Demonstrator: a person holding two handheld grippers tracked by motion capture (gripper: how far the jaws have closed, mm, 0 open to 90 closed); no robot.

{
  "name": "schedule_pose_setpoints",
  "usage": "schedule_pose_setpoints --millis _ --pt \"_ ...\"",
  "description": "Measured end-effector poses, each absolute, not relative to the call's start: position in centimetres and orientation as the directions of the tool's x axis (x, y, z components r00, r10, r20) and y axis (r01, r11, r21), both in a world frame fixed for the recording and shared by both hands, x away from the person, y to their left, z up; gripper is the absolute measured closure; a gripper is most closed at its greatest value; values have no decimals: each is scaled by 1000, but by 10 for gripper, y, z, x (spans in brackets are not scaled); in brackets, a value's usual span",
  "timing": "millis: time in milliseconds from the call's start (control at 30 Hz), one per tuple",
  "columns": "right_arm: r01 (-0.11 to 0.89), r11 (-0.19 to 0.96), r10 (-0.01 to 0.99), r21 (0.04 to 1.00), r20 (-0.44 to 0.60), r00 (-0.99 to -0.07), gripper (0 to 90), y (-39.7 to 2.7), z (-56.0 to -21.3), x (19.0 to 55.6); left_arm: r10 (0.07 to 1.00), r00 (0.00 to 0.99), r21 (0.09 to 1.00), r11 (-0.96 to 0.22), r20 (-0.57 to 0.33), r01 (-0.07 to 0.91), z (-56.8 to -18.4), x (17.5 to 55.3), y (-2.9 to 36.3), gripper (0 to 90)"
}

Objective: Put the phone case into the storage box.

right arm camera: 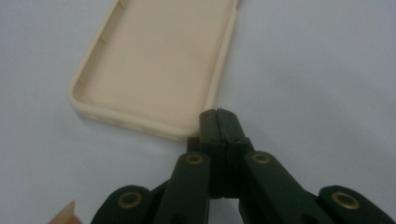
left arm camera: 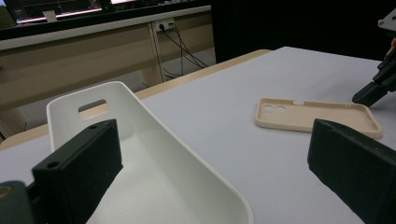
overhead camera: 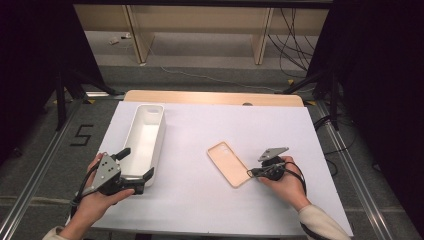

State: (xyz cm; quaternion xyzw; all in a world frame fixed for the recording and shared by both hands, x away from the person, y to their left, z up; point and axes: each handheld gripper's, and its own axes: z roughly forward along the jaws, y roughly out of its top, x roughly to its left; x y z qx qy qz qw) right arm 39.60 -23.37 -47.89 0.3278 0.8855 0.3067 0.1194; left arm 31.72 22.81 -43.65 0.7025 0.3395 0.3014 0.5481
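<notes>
The left gripper [overhead camera: 136, 170], released, straddles the white tray's [overhead camera: 145, 131] near end; the right gripper [overhead camera: 251, 172], clenched, touches the phone case's [overhead camera: 228, 163] near-right corner, contact partly hidden.

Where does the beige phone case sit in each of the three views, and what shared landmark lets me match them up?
High view: the phone case lies right of centre on the white table cover, open side up.
Left gripper view: upper right, past the white bin.
Right gripper view: upper left, its near corner at the jaws.
Shared landmark: the right gripper, shut at that corner; whether it touches is unclear.
</notes>
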Motion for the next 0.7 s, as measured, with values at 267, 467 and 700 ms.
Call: schedule_pose_setpoints --millis 267,467,700 --pt "492 612 631 619 -7 -776 900 -226 -479 392 807 589 975 -168 49 148 -437 317 228 25" --pt "470 631 603 617 -9 -798 900 -216 -479 388 807 588 975 -169 52 146 -436 317 228 22" --pt "465 643 580 608 10 -815 900 -204 -478 382 806 589 974 -172 54 146 -436 317 228 22"
